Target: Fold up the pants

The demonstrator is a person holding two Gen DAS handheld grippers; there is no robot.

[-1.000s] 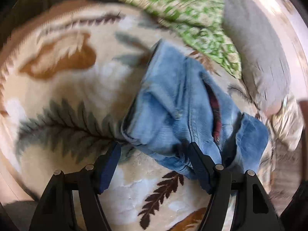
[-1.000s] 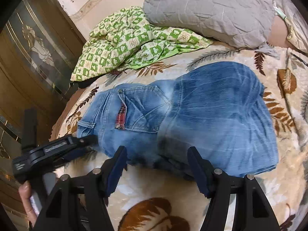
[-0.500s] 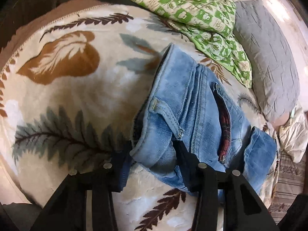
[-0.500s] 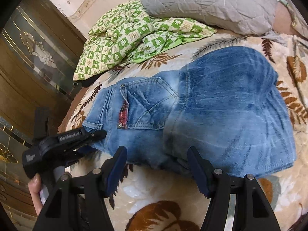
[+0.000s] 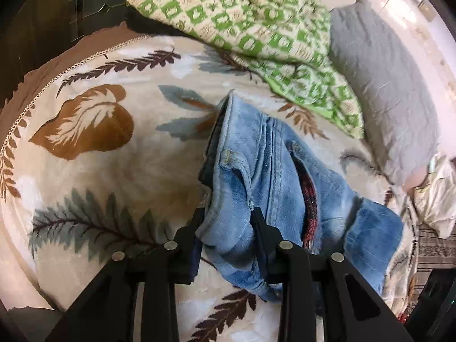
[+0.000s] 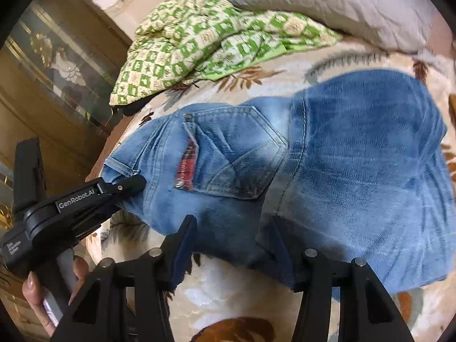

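The pants [image 6: 327, 171] lie on the bed [image 5: 94, 176], below the green quilt [image 6: 199, 40]. Denim: soft, moderately heavy. I close the left gripper [image 5: 228, 225] jaws on the waistband; right gripper [image 6: 233, 233] jaws are closing around the near fold.

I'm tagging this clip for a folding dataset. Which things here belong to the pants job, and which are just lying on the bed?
Part of the job:
- jeans
- left gripper, jaws closing on the waistband
- right gripper, jaws closing at the jeans' near edge

Just lying about:
- green checked blanket
- grey pillow
- leaf-print bedspread
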